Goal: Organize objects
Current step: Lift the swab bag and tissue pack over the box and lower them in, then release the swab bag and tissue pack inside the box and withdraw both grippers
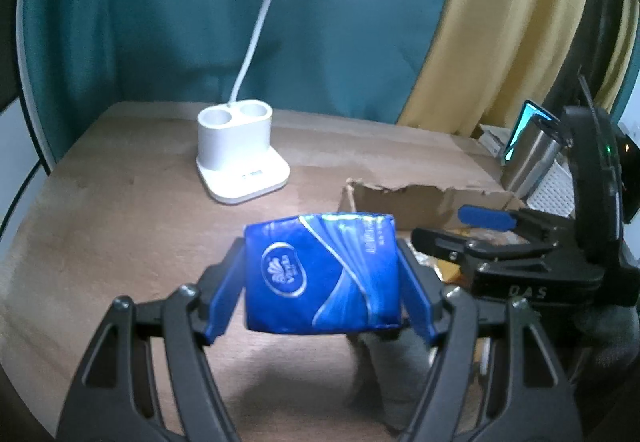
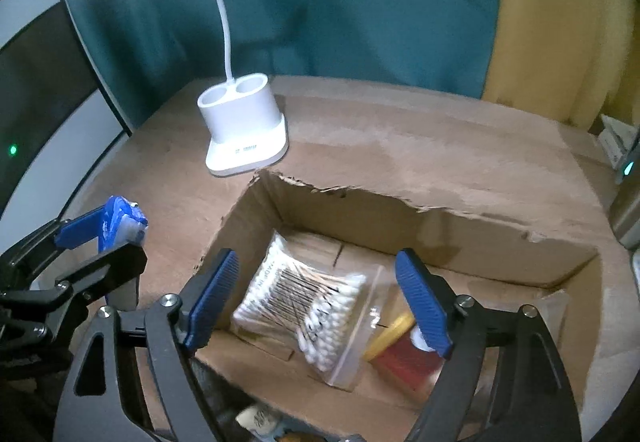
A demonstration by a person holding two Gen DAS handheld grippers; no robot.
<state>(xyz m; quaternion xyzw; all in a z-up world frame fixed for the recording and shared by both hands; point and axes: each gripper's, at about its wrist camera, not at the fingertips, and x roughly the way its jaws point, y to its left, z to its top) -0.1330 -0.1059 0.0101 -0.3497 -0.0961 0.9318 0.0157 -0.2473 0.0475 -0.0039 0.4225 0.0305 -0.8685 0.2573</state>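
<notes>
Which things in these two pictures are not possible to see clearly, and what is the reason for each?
- Red and yellow item in the cardboard box, right wrist view: under the cotton swab bag and behind a finger; unidentifiable.
- Small print on the blue tissue pack, left wrist view: blurred.
- Steel cup, left wrist view: partly behind the right gripper.

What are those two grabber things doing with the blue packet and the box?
A person is tidying small things into a cardboard box. The left gripper squeezes a blue tissue packet, held up beside the box. The right gripper hangs open over the box, with nothing between its fingers. A bag of cotton swabs already lies inside. A white desk lamp stands behind the box.
</notes>
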